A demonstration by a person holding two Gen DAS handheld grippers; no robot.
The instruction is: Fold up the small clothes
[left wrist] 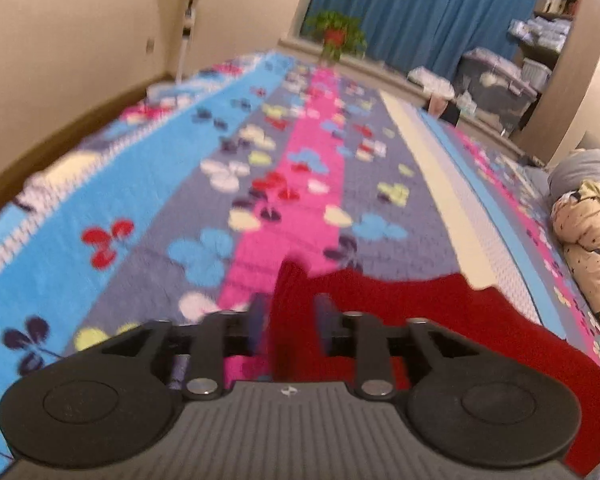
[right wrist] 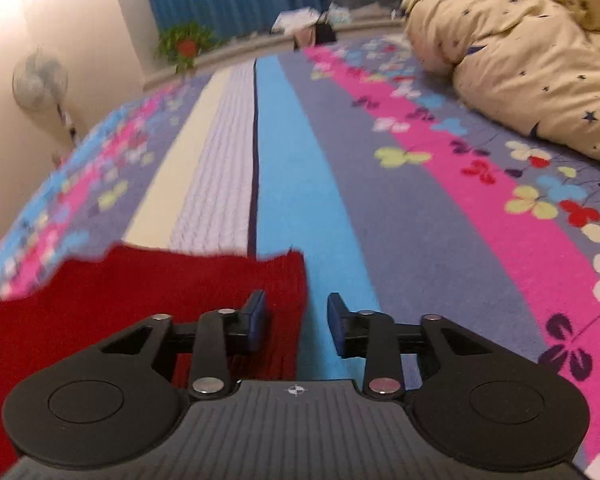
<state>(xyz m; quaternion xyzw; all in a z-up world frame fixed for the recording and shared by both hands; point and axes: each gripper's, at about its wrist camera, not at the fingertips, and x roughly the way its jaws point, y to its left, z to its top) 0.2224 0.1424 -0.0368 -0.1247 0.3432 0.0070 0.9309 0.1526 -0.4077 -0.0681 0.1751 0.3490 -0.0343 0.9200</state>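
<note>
Seemingly the fold has barely begun; taking the red knitted garment (left wrist: 440, 312) as the landmark, it lies mostly flat on the flower-patterned striped bedspread (left wrist: 148, 208), and no finished, stacked fold shows in either view, so I judge nearly all the folding is left.

At the garment's left corner, a raised tongue of red knit stands between the fingers of the left gripper (left wrist: 290, 320); the jaws sit partly open, and blur hides whether the pads press the cloth, so I cannot tell if it is gripped.

At the garment's right edge (right wrist: 284, 300), the right gripper (right wrist: 296, 320) stands partly open; its left pad sits over the knit, its right pad is clear over the blue stripe beside it, and nothing is clamped; the cloth there looks free.

Far beyond the garment stand a potted plant (left wrist: 336, 36) and a blue curtain (left wrist: 420, 8); to its right lies a cream star-print duvet (right wrist: 520, 52).

As for writing, none is readable; only a small round emblem (right wrist: 295, 391) marks each gripper's grey body, and the garment shows no label.
</note>
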